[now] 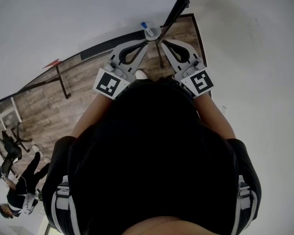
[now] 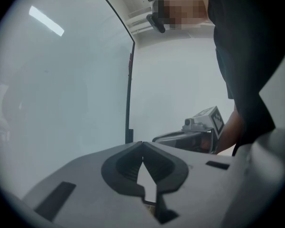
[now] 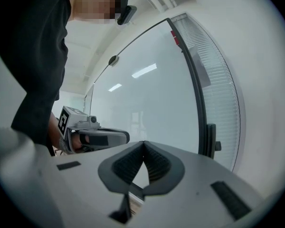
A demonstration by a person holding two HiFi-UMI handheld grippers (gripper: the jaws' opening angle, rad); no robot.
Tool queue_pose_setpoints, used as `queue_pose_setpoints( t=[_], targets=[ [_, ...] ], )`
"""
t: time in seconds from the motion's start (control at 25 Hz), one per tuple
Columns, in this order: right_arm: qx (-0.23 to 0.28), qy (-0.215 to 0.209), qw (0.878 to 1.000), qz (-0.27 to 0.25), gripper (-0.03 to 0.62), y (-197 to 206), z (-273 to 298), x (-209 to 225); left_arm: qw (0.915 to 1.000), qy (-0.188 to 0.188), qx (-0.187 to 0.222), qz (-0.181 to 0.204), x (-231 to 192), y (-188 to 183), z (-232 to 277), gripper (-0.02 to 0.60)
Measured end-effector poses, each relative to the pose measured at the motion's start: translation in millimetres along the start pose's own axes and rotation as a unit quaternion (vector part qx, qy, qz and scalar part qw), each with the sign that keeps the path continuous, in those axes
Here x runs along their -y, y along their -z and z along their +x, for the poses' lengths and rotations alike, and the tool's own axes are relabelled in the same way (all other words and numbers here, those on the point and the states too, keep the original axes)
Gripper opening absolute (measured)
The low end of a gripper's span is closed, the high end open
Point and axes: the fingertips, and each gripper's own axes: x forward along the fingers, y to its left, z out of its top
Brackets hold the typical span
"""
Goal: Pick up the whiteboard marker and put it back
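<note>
In the head view a whiteboard marker (image 1: 148,30), white with a blue cap, sits right at the foot of the whiteboard (image 1: 88,13), just beyond both grippers' tips. My left gripper (image 1: 147,41) and right gripper (image 1: 160,42) point at it side by side; contact cannot be made out. In the left gripper view the left gripper (image 2: 142,144) is shut, tips meeting on nothing, facing the whiteboard (image 2: 61,89). My right gripper (image 3: 143,142) is also shut and empty. The marker shows in neither gripper view.
The board's black side frame (image 1: 179,6) (image 2: 128,94) (image 3: 199,103) stands just right of the grippers. A wooden floor (image 1: 83,77) with a black stand leg (image 1: 63,84) lies below. Another person (image 1: 17,192) is at the far lower left.
</note>
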Motion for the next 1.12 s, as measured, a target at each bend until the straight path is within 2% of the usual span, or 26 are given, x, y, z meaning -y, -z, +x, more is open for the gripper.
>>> queue_pose_setpoints(
  t=[0.4,1.12],
  targets=[
    [-0.009,-0.005,1.0,0.012,0.0,4.9,2.4,-1.1,0.9999,0.004,0.002,-0.01,-3.7,2.3,-0.5,0.005],
    [0.0,-0.012,1.0,0.017,0.0,2.3,4.7,0.0,1.0,0.006,0.004,-0.005,-5.5,0.7,1.0,0.005]
  ],
)
